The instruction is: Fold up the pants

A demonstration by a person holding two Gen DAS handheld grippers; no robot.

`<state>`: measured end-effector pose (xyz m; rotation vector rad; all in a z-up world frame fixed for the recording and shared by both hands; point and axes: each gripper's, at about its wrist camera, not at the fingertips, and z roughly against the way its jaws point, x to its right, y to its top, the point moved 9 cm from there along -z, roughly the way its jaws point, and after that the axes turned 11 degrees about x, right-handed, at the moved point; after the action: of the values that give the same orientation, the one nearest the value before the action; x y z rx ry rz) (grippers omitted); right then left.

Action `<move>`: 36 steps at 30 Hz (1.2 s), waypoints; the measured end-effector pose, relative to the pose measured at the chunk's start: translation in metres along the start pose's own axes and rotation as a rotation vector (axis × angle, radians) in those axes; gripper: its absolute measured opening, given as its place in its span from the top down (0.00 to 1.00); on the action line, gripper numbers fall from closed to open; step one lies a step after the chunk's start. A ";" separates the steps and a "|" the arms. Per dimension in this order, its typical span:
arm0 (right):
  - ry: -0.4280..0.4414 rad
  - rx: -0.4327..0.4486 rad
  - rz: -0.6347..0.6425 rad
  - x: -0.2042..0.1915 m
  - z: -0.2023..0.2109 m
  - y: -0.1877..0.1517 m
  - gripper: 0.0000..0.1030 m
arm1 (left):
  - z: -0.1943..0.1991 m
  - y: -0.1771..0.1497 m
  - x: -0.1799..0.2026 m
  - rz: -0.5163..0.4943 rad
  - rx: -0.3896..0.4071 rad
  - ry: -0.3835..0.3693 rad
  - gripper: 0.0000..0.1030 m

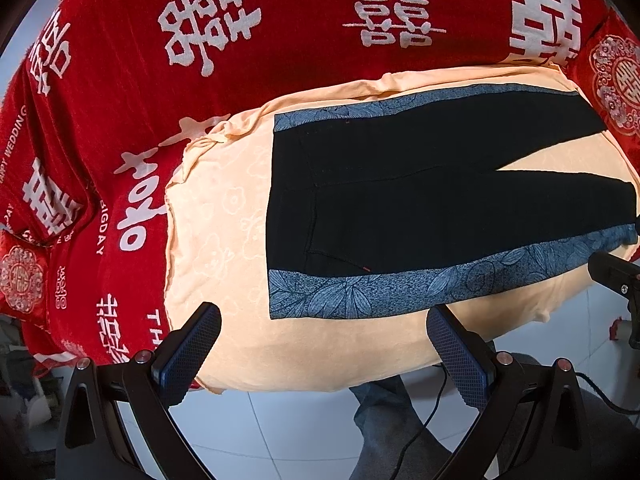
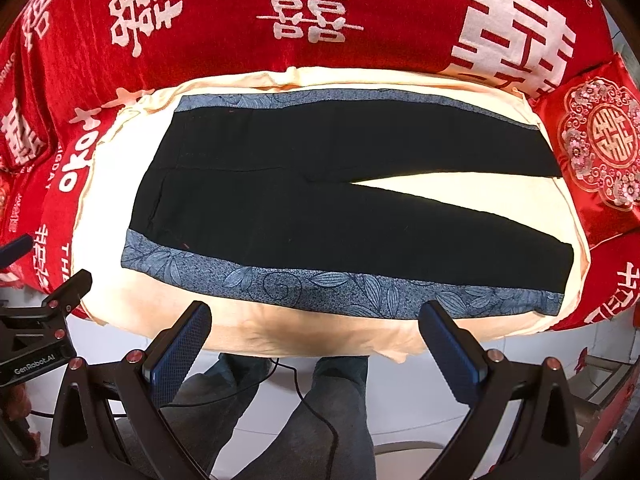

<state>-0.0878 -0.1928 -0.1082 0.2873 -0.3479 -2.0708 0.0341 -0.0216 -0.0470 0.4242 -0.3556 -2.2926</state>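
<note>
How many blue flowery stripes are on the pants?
2. One stripe runs along the near edge of the pants, closest to the grippers. The other stripe runs along the far edge, by the red blanket. None seems hidden.

Black-framed tongs (image 2: 316, 344) with blue textured pads (image 2: 178, 354), silver screws, and a "GenRobot.AI" marking.

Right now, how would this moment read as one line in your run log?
stage: not started | pants: flat, unfolded on peach cloth | left gripper: open, empty | right gripper: open, empty
</note>
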 end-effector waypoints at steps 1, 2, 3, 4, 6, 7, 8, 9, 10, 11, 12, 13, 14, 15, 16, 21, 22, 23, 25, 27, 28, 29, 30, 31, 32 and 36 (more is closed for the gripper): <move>0.007 0.000 0.002 0.002 -0.001 0.000 0.00 | 0.000 0.000 0.001 0.008 -0.004 0.004 0.00; 0.016 -0.001 0.004 0.004 -0.001 -0.001 0.00 | 0.000 0.000 0.003 0.024 -0.010 0.008 0.00; 0.025 -0.002 0.004 0.007 -0.001 -0.001 0.00 | 0.001 0.000 0.004 0.038 -0.015 0.010 0.00; 0.035 -0.004 0.004 0.010 -0.001 -0.002 0.00 | 0.001 0.000 0.006 0.061 -0.025 0.011 0.00; 0.052 -0.011 0.000 0.020 -0.001 -0.004 0.00 | 0.001 -0.003 0.013 0.107 -0.048 0.006 0.00; 0.062 -0.017 -0.006 0.027 -0.001 -0.006 0.00 | 0.001 -0.005 0.017 0.128 -0.058 0.005 0.00; 0.076 -0.025 -0.013 0.034 -0.001 -0.009 0.00 | 0.001 -0.007 0.022 0.151 -0.066 0.011 0.00; 0.092 -0.035 -0.019 0.040 -0.002 -0.012 0.00 | 0.001 -0.008 0.027 0.163 -0.071 0.019 0.00; 0.103 -0.042 -0.021 0.045 -0.003 -0.014 0.00 | 0.002 -0.011 0.032 0.175 -0.075 0.027 0.00; 0.120 -0.052 -0.020 0.051 -0.005 -0.018 0.00 | 0.001 -0.013 0.036 0.186 -0.081 0.033 0.00; 0.135 -0.060 -0.018 0.054 -0.007 -0.022 0.00 | 0.000 -0.016 0.041 0.202 -0.091 0.040 0.00; 0.152 -0.071 -0.014 0.058 -0.010 -0.026 0.00 | -0.001 -0.019 0.044 0.213 -0.098 0.045 0.00; 0.167 -0.085 -0.009 0.061 -0.013 -0.030 0.00 | -0.002 -0.022 0.047 0.227 -0.109 0.046 0.00; 0.178 -0.096 -0.007 0.063 -0.016 -0.034 0.00 | -0.003 -0.026 0.050 0.242 -0.121 0.046 0.00; 0.193 -0.109 -0.011 0.065 -0.020 -0.039 0.00 | -0.004 -0.030 0.052 0.251 -0.132 0.048 0.00; 0.331 -0.133 -0.143 0.062 -0.028 -0.052 0.00 | -0.013 -0.044 0.053 0.253 -0.145 0.052 0.00; 0.369 -0.134 -0.181 0.059 -0.031 -0.054 0.00 | -0.017 -0.047 0.052 0.251 -0.144 0.046 0.00; 0.394 -0.135 -0.206 0.057 -0.033 -0.056 0.00 | -0.022 -0.049 0.051 0.252 -0.146 0.040 0.00; 0.445 -0.125 -0.264 0.049 -0.041 -0.059 0.00 | -0.036 -0.057 0.048 0.260 -0.168 0.004 0.00; 0.479 -0.116 -0.301 0.040 -0.048 -0.063 0.00 | -0.051 -0.065 0.042 0.296 -0.186 -0.045 0.00; 0.500 -0.119 -0.324 0.034 -0.055 -0.066 0.00 | -0.059 -0.068 0.037 0.320 -0.184 -0.062 0.00; 0.521 -0.132 -0.351 0.027 -0.063 -0.070 0.00 | -0.065 -0.071 0.033 0.339 -0.181 -0.069 0.00; 0.533 -0.147 -0.373 0.021 -0.073 -0.074 0.00 | -0.075 -0.075 0.028 0.364 -0.177 -0.086 0.00; 0.545 -0.157 -0.398 0.013 -0.083 -0.078 0.00 | -0.083 -0.079 0.024 0.384 -0.181 -0.101 0.00; 0.562 -0.163 -0.424 0.006 -0.094 -0.081 0.00 | -0.092 -0.084 0.020 0.403 -0.185 -0.115 0.00; 0.683 -0.188 -0.524 -0.030 -0.134 -0.091 0.00 | -0.132 -0.096 0.008 0.479 -0.174 -0.179 0.00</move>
<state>-0.1000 -0.1408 -0.2641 1.0181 0.3733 -2.3247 0.0206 0.0202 -0.2042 0.0349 -0.3036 -1.8733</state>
